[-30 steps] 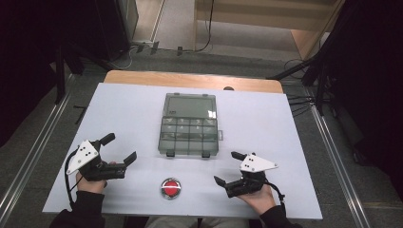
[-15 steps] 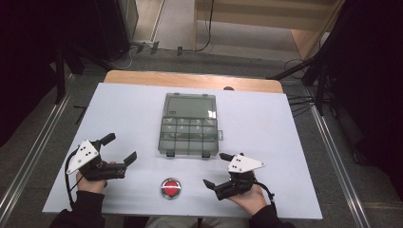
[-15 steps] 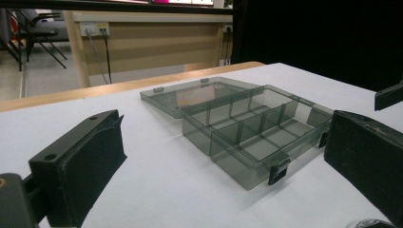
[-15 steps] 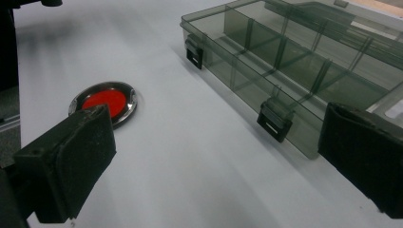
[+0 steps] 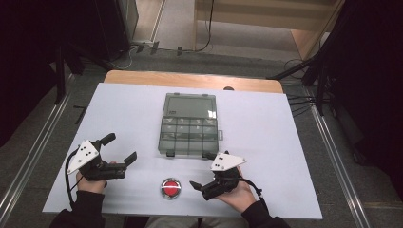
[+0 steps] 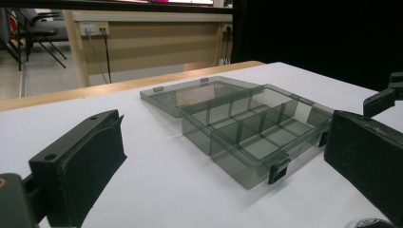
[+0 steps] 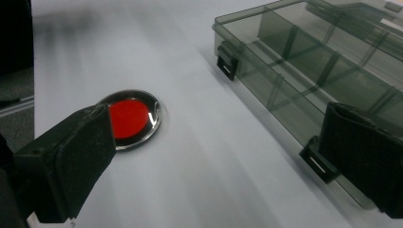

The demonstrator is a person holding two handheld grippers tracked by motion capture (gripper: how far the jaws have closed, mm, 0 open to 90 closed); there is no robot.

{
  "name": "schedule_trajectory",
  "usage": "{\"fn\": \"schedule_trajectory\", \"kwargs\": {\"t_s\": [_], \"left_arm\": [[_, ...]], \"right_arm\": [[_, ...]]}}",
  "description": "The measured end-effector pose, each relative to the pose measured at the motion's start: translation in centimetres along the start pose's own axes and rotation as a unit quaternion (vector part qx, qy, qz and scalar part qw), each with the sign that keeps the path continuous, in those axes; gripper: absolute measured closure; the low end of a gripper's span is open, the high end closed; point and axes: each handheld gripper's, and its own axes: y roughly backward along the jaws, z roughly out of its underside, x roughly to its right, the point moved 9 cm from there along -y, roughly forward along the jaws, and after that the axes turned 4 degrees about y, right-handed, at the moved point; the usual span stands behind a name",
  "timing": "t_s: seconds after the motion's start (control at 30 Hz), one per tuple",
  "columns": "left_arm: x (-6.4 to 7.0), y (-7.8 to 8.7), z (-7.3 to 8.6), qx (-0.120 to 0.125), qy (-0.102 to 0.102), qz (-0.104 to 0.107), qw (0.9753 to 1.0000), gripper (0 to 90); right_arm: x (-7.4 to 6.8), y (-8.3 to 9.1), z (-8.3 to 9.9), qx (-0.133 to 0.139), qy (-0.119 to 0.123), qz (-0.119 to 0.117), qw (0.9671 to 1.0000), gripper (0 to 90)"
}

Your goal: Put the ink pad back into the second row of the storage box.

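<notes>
A smoky clear compartment box (image 5: 190,135) lies in the middle of the white table (image 5: 266,123), its lid folded flat on the far side and its cells empty. A round red button (image 5: 170,187) sits near the front edge. My left gripper (image 5: 119,147) rests open at the front left, aimed toward the box (image 6: 247,133). My right gripper (image 5: 203,174) is open at the front right, angled left. In the right gripper view its jaws (image 7: 218,128) span the button (image 7: 129,118) on the left and the box's latched front corner (image 7: 304,71) on the right. Nothing is held.
A wooden strip (image 5: 190,80) runs along the table's far edge. Dark curtains and cables flank the table on both sides. Bare white surface stretches left and right of the box. One jaw of the right gripper (image 6: 387,95) shows at the right edge of the left gripper view.
My right gripper has slid left and turned toward the red button, its near jaw now close beside it. The left gripper and the box have stayed put.
</notes>
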Motion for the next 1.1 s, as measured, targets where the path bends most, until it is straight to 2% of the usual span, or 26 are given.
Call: {"fn": "schedule_trajectory", "kwargs": {"t_s": [0.63,0.8,0.97,1.1], "left_arm": [[0.0,0.0,0.1,-0.003,-0.003,-0.001,1.0,0.0],[0.0,0.0,0.1,-0.004,-0.003,0.0,1.0,0.0],[0.0,0.0,0.1,-0.003,-0.003,-0.001,1.0,0.0],[0.1,0.0,0.1,-0.003,-0.003,-0.001,1.0,0.0]], "right_arm": [[-2.4,-3.0,-1.0,-0.039,0.04,-0.042,0.9975,0.0],[-2.9,-3.6,-0.9,-0.046,0.041,-0.053,0.9967,0.0],[-3.7,-4.6,-0.9,-0.059,0.052,-0.066,0.9947,0.0],[-4.6,-5.6,-1.0,-0.074,0.074,-0.077,0.9915,0.0]]}}
